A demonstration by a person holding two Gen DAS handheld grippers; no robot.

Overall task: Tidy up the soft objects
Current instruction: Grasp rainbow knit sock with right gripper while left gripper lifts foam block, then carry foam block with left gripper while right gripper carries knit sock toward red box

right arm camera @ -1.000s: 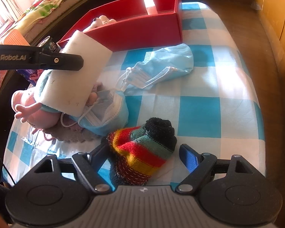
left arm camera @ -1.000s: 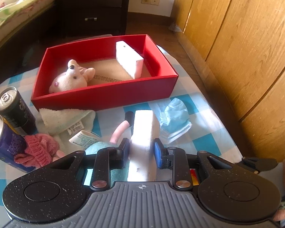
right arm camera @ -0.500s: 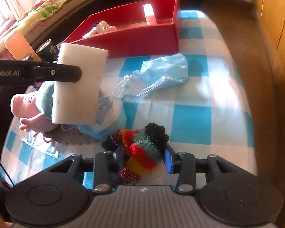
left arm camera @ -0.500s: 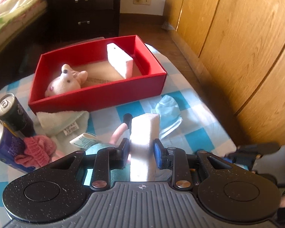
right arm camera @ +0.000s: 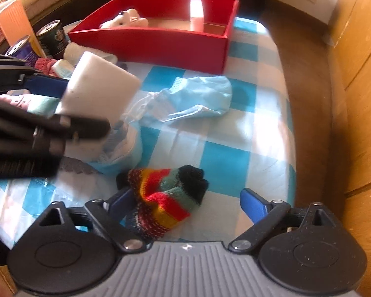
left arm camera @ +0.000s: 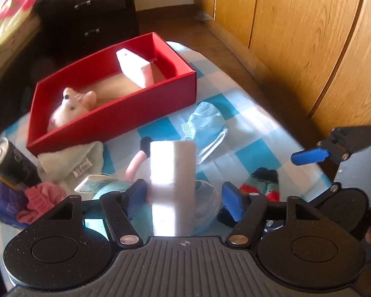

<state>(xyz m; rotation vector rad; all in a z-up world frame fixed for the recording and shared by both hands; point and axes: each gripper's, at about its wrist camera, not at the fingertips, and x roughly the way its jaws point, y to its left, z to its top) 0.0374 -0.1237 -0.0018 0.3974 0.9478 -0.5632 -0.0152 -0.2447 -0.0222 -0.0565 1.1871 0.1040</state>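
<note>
Left tongs (left arm camera: 184,194): spread, white sponge block (left arm camera: 172,170) between fingers, touching the left one. Right tongs (right arm camera: 185,204): spread around striped knit sock (right arm camera: 165,198) lying on checked worktop (right arm camera: 225,163). Red box (left arm camera: 146,109): holds 1 plush mouse (left arm camera: 71,106), 1 sponge (left arm camera: 133,70).

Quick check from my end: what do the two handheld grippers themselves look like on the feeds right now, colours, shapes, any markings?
Both match. The left gripper and right gripper have a ribbed grey centre plate bearing a small crosshair mark, flanked by two speckled black round housings. Black linkage arms with silver pivot screws carry blue finger pads. No cables or sleeves are visible.
</note>
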